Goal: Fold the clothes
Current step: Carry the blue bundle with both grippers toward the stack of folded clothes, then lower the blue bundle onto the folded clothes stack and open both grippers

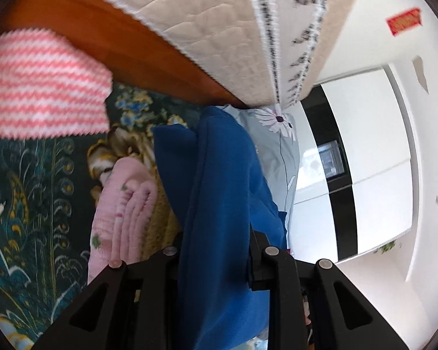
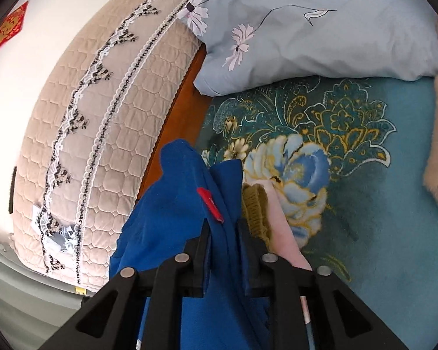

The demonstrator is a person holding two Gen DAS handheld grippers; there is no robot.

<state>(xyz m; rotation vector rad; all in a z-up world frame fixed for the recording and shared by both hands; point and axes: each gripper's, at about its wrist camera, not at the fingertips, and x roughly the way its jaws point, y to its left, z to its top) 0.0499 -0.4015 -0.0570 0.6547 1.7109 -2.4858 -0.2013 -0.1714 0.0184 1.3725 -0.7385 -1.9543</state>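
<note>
Both your left gripper point(image 1: 216, 250) and right gripper point(image 2: 223, 233) clamp the blue garment point(image 2: 172, 204), lifted mid-fold; next, lower it flat onto the floral bedspread point(image 2: 365, 151).

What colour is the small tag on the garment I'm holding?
Red, on the blue garment; the tag shows best in the right wrist view, just ahead of the right gripper.

The bed point(image 2: 379, 233) wears a teal floral blanket point(image 2: 350, 134), with a quilted beige headboard point(image 2: 108, 145) along its wooden frame point(image 2: 178, 110). A grey-blue flowered pillow point(image 2: 321, 35) lies at the head, touching the blanket. On the blanket also lie pink clothes point(image 1: 122, 204), a pink-and-white striped knit point(image 1: 43, 84) and an olive knit point(image 2: 255, 207)
</note>
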